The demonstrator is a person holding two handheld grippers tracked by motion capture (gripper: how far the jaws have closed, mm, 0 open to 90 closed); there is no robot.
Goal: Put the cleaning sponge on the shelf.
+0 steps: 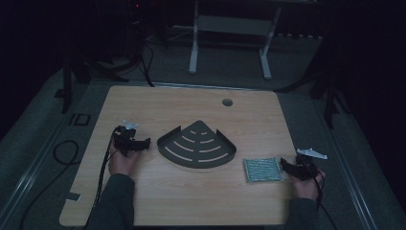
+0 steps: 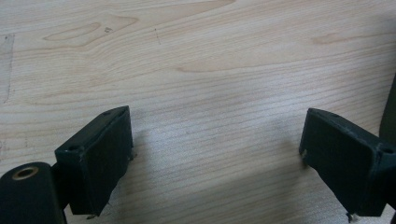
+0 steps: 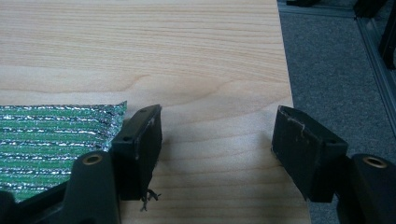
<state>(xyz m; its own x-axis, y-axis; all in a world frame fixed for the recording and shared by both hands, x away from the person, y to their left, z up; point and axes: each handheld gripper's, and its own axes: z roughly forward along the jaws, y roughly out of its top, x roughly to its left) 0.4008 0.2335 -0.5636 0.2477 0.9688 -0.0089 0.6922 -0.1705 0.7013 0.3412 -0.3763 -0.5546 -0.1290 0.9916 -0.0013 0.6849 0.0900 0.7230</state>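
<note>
Both grippers spread wide, holding nothing. Left gripper (image 1: 143, 142) left of the rack (image 1: 197, 144) at frame centre. Right gripper (image 1: 286, 166) just beside the sponge (image 1: 262, 169), lower right on the tabletop (image 1: 143, 103).

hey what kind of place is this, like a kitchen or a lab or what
Probably a lab or recording room, not a kitchen: a bare wooden table on grey carpet, cables trailing over the floor, dark stands around it, and a white desk frame behind.

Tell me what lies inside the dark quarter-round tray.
The tray holds nothing; through its curved slots the wooden table shows. The green scouring pad lies outside, right of it. The table beneath its solid floor is covered.
</note>
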